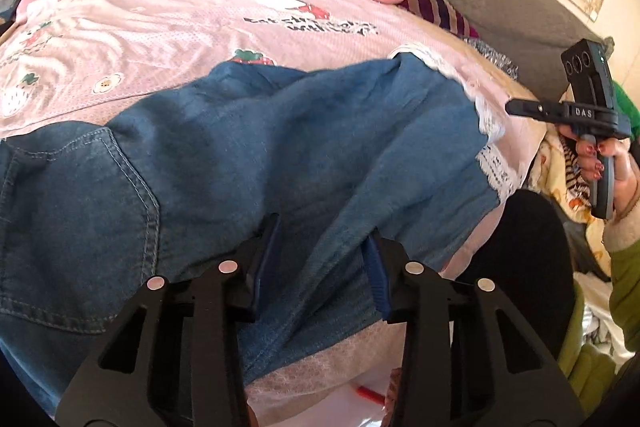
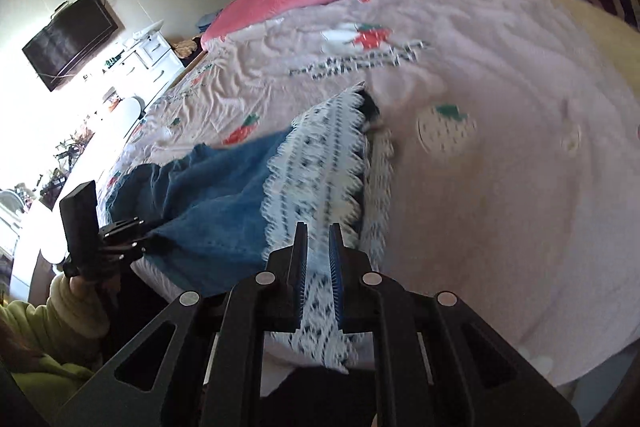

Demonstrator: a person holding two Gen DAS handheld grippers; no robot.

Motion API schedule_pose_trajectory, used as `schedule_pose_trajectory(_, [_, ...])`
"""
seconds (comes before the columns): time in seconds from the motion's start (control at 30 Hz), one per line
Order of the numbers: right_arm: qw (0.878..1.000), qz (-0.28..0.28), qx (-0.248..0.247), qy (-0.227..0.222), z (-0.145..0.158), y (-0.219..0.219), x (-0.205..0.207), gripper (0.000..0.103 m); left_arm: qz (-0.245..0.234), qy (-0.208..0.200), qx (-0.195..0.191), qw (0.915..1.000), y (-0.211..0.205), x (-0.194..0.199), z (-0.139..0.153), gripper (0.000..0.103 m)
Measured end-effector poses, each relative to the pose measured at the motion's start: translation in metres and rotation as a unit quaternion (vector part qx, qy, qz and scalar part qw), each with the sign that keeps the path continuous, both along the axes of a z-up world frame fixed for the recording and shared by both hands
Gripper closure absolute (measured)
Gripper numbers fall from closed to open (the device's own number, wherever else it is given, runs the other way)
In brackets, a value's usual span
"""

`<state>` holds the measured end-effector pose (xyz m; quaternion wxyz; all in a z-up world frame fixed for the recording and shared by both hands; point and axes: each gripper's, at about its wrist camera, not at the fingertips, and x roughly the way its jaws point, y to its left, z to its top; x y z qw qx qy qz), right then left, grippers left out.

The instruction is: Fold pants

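denim pants [image 1: 248,147] lie along the bed's near edge [image 2: 520,367] — left gripper [image 1: 316,259] part-closed over a fold, grip uncertain, right gripper [image 2: 318,267] nearly together on the lace hem [image 2: 320,167] — so clamp both firmly and fold with the fabric taut.

1. The left wrist view looks steeply down along its black fingers [image 1: 264,259], very close to the blue denim pants with white lace hems [image 1: 248,147], which pass between and beyond them.
2. The right wrist view looks down along its fingers [image 2: 298,267] from the hem end.
3. Both share the pants and the pink strawberry-print bedsheet [image 1: 160,23] beyond the fingertips.
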<state>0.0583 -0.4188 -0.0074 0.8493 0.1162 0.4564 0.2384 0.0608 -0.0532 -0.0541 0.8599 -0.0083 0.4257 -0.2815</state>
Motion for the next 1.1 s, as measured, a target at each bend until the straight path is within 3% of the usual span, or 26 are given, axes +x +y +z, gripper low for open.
schedule_pose_trajectory(0.07, [1.000,0.007,-0.004,0.004,-0.006,0.000,-0.007,0.091,0.000,-0.003,0.012,0.9999,-0.002,-0.002,0.000,0.072])
schedule_pose_trajectory(0.13, [1.000,-0.001,-0.008,-0.005,-0.007,-0.001,-0.011,0.083,0.000,-0.006,0.020,0.9998,-0.004,-0.004,0.000,0.072])
schedule_pose_trajectory(0.2, [1.000,-0.010,-0.009,-0.018,-0.005,-0.004,-0.013,0.055,0.001,-0.008,0.026,0.9996,-0.005,-0.005,0.001,0.072])
schedule_pose_trajectory(0.23, [1.000,-0.013,-0.008,-0.019,-0.005,-0.005,-0.011,0.052,0.001,-0.009,0.031,0.9995,-0.006,-0.006,0.001,0.072])
schedule_pose_trajectory(0.4, [1.000,0.005,-0.027,0.010,-0.019,0.007,0.001,0.051,0.003,-0.013,0.042,0.9990,-0.008,-0.008,0.001,0.072])
schedule_pose_trajectory(0.43, [0.999,0.006,-0.029,0.013,-0.022,0.008,0.003,0.051,0.003,-0.014,0.043,0.9990,-0.008,-0.008,0.001,0.072])
schedule_pose_trajectory(0.47, [0.999,0.006,-0.031,0.015,-0.025,0.010,0.004,0.058,0.003,-0.014,0.043,0.9990,-0.008,-0.007,0.000,0.072])
schedule_pose_trajectory(0.5, [0.999,0.011,-0.030,0.017,-0.026,0.012,0.005,0.075,0.004,-0.015,0.047,0.9988,-0.009,-0.007,0.000,0.075])
schedule_pose_trajectory(0.57, [0.999,0.016,-0.025,0.015,-0.025,0.014,0.004,0.090,0.005,-0.019,0.052,0.9984,-0.010,-0.006,0.001,0.088])
schedule_pose_trajectory(0.8, [0.999,0.033,-0.027,-0.010,-0.004,0.007,-0.028,0.093,-0.004,-0.032,0.062,0.9976,-0.003,-0.010,0.009,0.093])
schedule_pose_trajectory(0.97, [0.997,0.042,-0.052,0.022,-0.023,0.004,-0.037,0.093,-0.026,-0.040,0.097,0.9941,-0.007,-0.023,0.002,0.093])
schedule_pose_trajectory(1.1, [0.998,0.038,-0.045,0.032,-0.031,-0.002,-0.047,0.093,-0.028,-0.036,0.108,0.9931,-0.004,-0.028,-0.004,0.093])
